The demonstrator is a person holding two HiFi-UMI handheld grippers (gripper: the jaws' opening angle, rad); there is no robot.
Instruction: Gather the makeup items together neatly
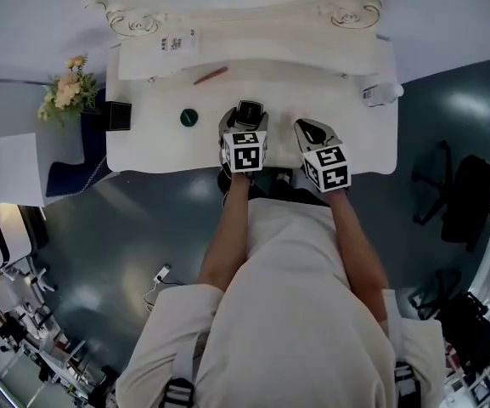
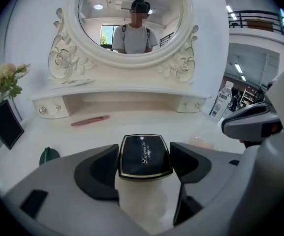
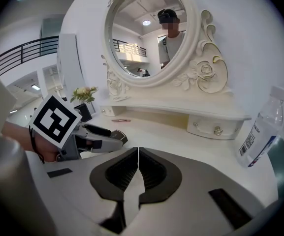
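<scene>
The person wears a white T-shirt point(image 1: 287, 313); grey left tool point(image 2: 144, 164) and right tool point(image 3: 138, 168) bear square-marker cubes point(image 1: 245, 153).

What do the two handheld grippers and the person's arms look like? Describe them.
The left gripper and right gripper both have pale grey moulded bodies with black, curved jaw pads. Each carries a white marker cube printed with black square patterns. The person wears a white short-sleeved shirt, so the forearms are bare. No cables show.
</scene>
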